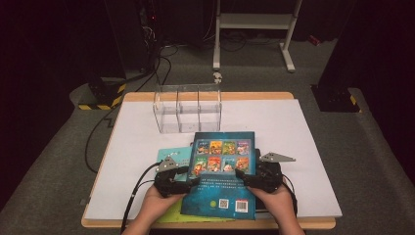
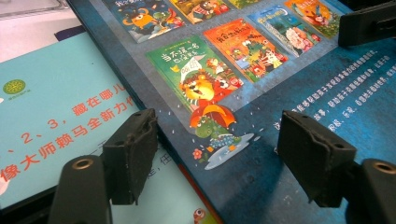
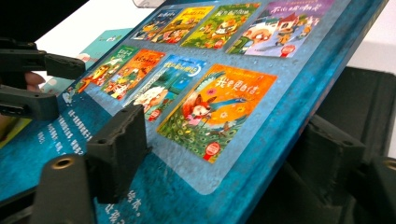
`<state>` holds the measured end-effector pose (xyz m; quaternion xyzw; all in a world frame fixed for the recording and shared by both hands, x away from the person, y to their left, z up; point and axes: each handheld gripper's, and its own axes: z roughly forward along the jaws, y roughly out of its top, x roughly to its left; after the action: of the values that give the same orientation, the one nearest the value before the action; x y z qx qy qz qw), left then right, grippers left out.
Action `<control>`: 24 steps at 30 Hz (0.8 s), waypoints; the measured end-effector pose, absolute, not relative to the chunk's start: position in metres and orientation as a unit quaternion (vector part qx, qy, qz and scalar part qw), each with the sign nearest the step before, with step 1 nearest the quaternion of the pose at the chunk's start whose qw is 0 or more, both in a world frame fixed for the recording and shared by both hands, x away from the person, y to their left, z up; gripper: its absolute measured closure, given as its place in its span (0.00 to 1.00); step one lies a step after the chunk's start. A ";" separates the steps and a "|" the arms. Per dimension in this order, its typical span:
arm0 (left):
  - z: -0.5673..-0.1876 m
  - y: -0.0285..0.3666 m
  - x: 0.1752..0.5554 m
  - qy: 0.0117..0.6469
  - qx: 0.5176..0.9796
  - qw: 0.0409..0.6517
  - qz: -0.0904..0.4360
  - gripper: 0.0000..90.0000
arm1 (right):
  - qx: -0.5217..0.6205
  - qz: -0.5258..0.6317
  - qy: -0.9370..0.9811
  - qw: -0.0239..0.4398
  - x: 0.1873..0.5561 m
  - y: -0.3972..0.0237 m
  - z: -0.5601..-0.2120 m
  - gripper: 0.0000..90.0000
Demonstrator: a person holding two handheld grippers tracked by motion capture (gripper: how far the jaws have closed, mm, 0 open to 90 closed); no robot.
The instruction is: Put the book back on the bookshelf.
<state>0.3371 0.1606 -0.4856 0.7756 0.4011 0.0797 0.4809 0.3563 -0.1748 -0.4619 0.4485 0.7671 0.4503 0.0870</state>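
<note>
A dark blue picture book lies back cover up near the table's front edge, on top of a teal book. My left gripper is at its left edge and my right gripper at its right edge. In the left gripper view my left gripper stands open over that edge, one jaw above the teal book, the other above the blue cover. In the right gripper view my right gripper is open around the book's right edge, one jaw over the cover, one below.
A clear three-compartment organizer stands at the back of the white sheet. A yellow-green book peeks out beneath the stack at the front. Cables trail off the table's front left.
</note>
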 end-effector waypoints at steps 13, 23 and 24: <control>-0.487 0.162 0.340 0.420 0.765 0.481 0.076 0.20 | 0.420 0.463 0.771 0.124 0.343 -0.179 -0.452 0.44; -0.487 0.168 0.352 0.450 0.727 0.518 -0.004 0.17 | 0.369 0.492 0.767 0.185 0.325 -0.174 -0.435 0.45; -0.487 0.167 0.354 0.454 0.719 0.527 -0.018 0.16 | 0.360 0.498 0.765 0.192 0.323 -0.173 -0.433 0.45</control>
<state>0.3542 0.1671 -0.4871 0.7187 0.4535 -0.0175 0.5268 0.3227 -0.1729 -0.4326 0.3603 0.7652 0.4978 0.1921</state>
